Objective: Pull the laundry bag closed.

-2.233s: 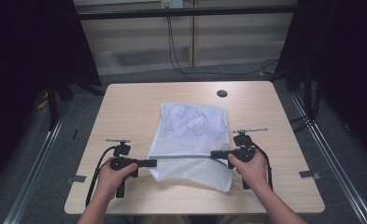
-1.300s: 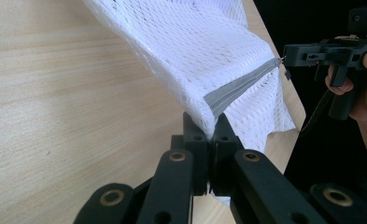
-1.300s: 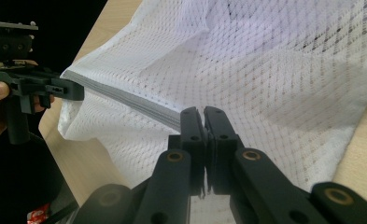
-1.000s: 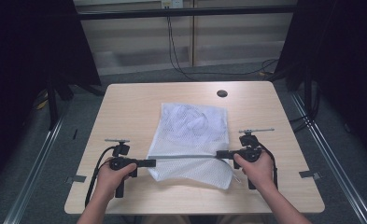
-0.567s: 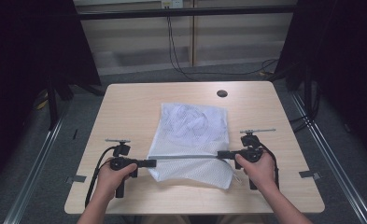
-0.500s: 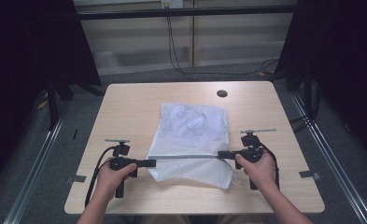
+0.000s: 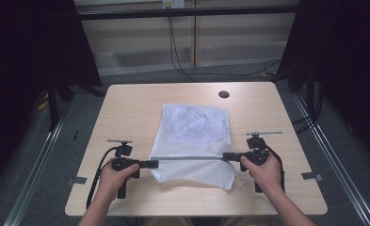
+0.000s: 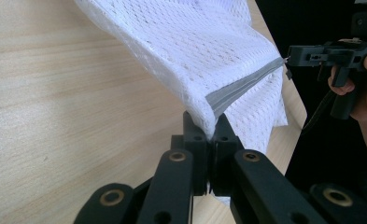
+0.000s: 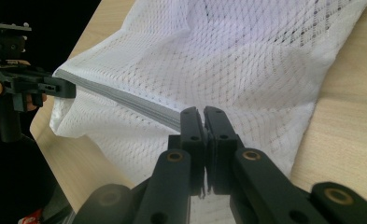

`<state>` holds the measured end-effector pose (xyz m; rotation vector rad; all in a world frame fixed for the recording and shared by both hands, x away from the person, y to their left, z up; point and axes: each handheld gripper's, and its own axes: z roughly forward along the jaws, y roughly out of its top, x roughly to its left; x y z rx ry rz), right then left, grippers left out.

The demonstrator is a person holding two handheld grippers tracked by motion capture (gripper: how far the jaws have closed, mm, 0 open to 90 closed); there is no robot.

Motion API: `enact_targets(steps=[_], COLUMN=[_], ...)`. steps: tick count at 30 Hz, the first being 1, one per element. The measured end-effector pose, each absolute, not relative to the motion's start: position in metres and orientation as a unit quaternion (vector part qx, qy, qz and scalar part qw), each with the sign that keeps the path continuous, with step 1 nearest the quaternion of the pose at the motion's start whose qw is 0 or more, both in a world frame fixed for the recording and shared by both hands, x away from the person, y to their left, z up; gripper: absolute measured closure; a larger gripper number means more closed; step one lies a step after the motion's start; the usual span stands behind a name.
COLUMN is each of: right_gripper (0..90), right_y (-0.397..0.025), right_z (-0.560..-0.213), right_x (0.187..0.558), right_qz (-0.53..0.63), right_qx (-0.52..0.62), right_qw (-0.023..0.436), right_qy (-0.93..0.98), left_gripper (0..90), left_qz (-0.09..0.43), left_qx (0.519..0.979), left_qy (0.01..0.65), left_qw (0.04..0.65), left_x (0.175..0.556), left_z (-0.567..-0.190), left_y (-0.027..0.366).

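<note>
left gripper (image 7: 153,164): jaws clamped, pointing inward | right gripper (image 7: 226,156): jaws clamped, pointing inward

My matt black plastic claw (image 8: 208,135) bites a white open-weave mesh cloth bag (image 7: 194,136) with a smooth grey band, over the pale, satin wood-grain surface (image 7: 131,106).

Black left hand-held gripper (image 7: 147,164), black right hand-held gripper (image 7: 229,156), brass-coloured pivot pins, black cables, apparently bare forearms
</note>
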<state>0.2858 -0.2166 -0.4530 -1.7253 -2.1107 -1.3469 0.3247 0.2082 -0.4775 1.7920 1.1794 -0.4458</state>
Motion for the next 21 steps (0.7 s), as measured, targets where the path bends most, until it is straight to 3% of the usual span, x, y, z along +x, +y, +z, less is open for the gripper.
enact_targets(steps=[21], right_gripper=[87.7], right_y=[-0.2177], right_z=[-0.4519], right_x=[0.2854], right_qz=[-0.44], right_qx=[-0.564], right_qw=[0.051], right_qy=[-0.697], left_gripper=[88.4], left_qz=[-0.178], left_qx=[0.728], left_qy=[0.48], left_qw=[0.457], left_x=[0.3212], left_z=[-0.4773], left_y=[0.2105])
